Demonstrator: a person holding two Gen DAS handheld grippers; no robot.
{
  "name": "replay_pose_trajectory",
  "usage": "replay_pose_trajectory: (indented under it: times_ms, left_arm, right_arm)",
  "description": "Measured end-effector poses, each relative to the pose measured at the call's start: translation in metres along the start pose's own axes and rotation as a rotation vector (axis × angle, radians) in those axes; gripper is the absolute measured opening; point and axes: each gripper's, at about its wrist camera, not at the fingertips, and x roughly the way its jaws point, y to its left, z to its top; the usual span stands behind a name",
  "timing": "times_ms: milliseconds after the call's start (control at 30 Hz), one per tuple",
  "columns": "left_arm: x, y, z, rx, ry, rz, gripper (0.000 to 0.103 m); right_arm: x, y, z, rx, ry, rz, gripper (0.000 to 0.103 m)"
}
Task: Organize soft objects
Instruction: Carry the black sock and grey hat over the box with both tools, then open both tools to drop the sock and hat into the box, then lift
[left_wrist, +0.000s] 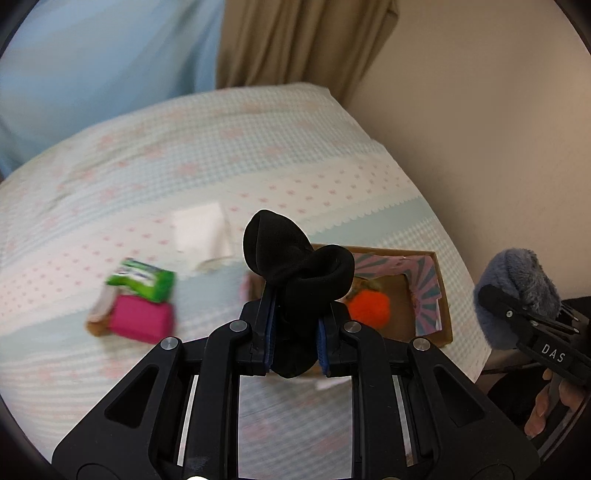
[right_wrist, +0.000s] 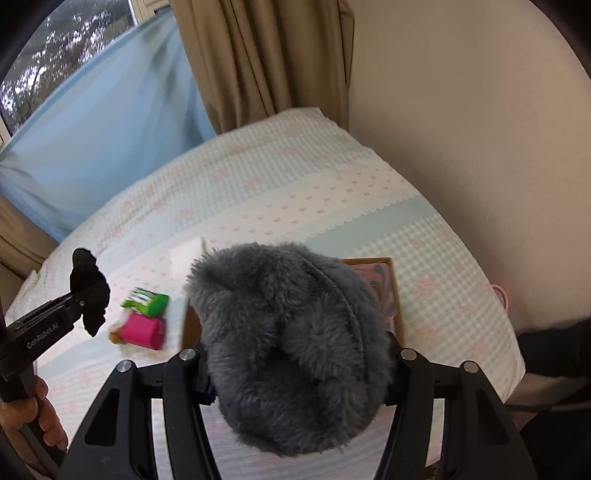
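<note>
While the left gripper (left_wrist: 295, 332) is clamped on a black sock (left_wrist: 295, 266) and the right gripper (right_wrist: 295, 369) on a grey plush (right_wrist: 291, 343) above the bed (left_wrist: 258, 155), either could slip and miss the box (left_wrist: 441, 295).

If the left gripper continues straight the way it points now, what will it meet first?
Most likely the open cardboard box on the bed, near its left end. The left gripper, holding a black sock, points there, though depth is unclear.

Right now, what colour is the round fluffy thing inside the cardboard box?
Bright orange fluffy ball, best seen in the left wrist view.
</note>
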Motion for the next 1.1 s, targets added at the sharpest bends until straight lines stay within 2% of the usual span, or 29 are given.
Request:
replay_pose_trajectory:
  times_ms: [233,500,600,733,767,833,867,900,1000,1033,1100]
  left_arm:
    - [0.087,-0.043,0.000,0.023,0.151,0.023,0.015]
    - [0.170,-0.047,-0.015,0.021,0.364,0.070,0.015]
    - [0.191,-0.048,-0.019,0.038,0.415,0.080,0.015]
    - [0.204,-0.055,-0.020,0.092,0.442,0.104,0.016]
    - [0.205,-0.057,-0.019,0.103,0.447,0.109,0.024]
    - [0.206,-0.058,-0.018,0.117,0.462,0.092,0.062]
    - [0.205,-0.059,-0.016,0.122,0.462,0.094,0.100]
    - [0.202,-0.060,-0.016,0.128,0.447,0.101,0.103]
    - [0.199,-0.057,-0.017,0.128,0.448,0.096,0.103]
    - [0.198,-0.055,-0.019,0.119,0.452,0.089,0.103]
    - [0.195,-0.051,-0.019,0.109,0.453,0.084,0.103]
  right_arm:
    - [0.065,-0.046,0.018,0.056,0.169,0.027,0.056]
    - [0.142,-0.073,0.028,0.139,0.365,0.055,0.058]
    - [0.161,-0.077,0.027,0.158,0.400,0.060,0.059]
    - [0.182,-0.083,0.030,0.172,0.427,0.063,0.059]
    - [0.183,-0.083,0.029,0.177,0.435,0.067,0.059]
    - [0.189,-0.085,0.029,0.190,0.442,0.066,0.065]
    - [0.190,-0.086,0.028,0.196,0.434,0.065,0.071]
    - [0.189,-0.086,0.029,0.197,0.422,0.076,0.074]
    - [0.184,-0.079,0.028,0.158,0.393,0.070,0.094]
    - [0.184,-0.078,0.028,0.146,0.393,0.071,0.097]
    - [0.183,-0.075,0.026,0.125,0.388,0.061,0.097]
